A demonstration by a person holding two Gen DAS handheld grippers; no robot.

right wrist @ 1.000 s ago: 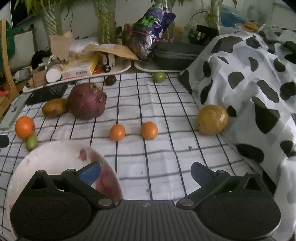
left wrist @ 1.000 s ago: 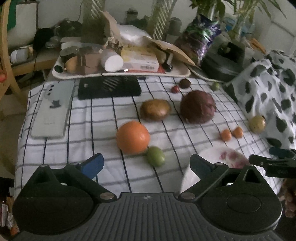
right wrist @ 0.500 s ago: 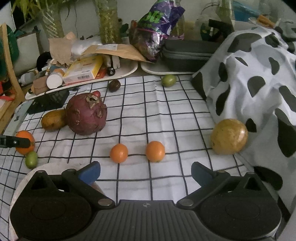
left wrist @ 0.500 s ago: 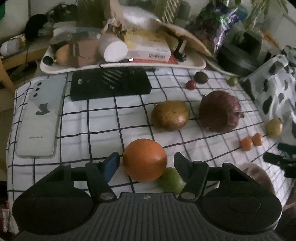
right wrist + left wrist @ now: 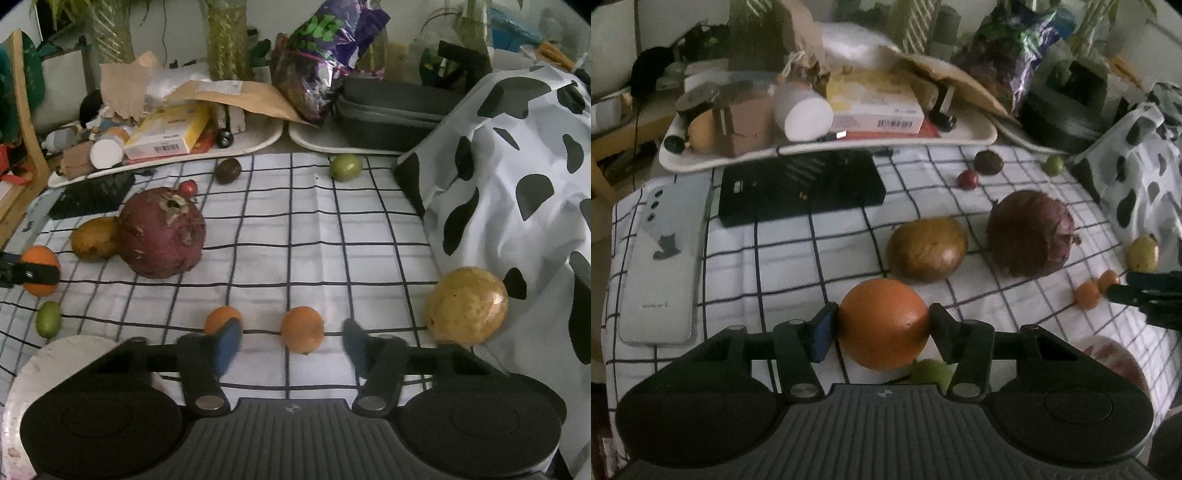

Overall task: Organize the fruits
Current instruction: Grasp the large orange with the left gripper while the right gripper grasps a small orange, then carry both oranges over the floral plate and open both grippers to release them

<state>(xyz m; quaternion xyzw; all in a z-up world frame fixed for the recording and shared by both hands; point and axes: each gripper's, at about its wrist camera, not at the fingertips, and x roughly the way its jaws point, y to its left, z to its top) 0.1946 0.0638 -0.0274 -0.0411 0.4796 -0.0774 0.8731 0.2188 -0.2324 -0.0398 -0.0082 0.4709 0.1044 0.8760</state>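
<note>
My left gripper (image 5: 881,326) is shut on the large orange (image 5: 882,323), both pads touching its sides; it also shows in the right wrist view (image 5: 38,269). A small green fruit (image 5: 931,371) lies just under it. My right gripper (image 5: 291,345) is open, its fingers either side of a small orange fruit (image 5: 302,329), not touching. A second small orange fruit (image 5: 221,319) sits behind the left finger. A white plate (image 5: 70,349) lies at lower left. A dark red round fruit (image 5: 160,232), a brown fruit (image 5: 94,238) and a yellow fruit (image 5: 466,304) rest on the checked cloth.
A phone (image 5: 663,254) and a black flat box (image 5: 799,190) lie at the left. Cluttered white trays (image 5: 827,147) line the back. A cow-print cloth (image 5: 517,192) rises on the right. Small dark, red and green fruits (image 5: 345,167) lie near the back.
My left gripper moved forward around the large orange and closed on it. My right gripper moved forward and narrowed around a small orange fruit.
</note>
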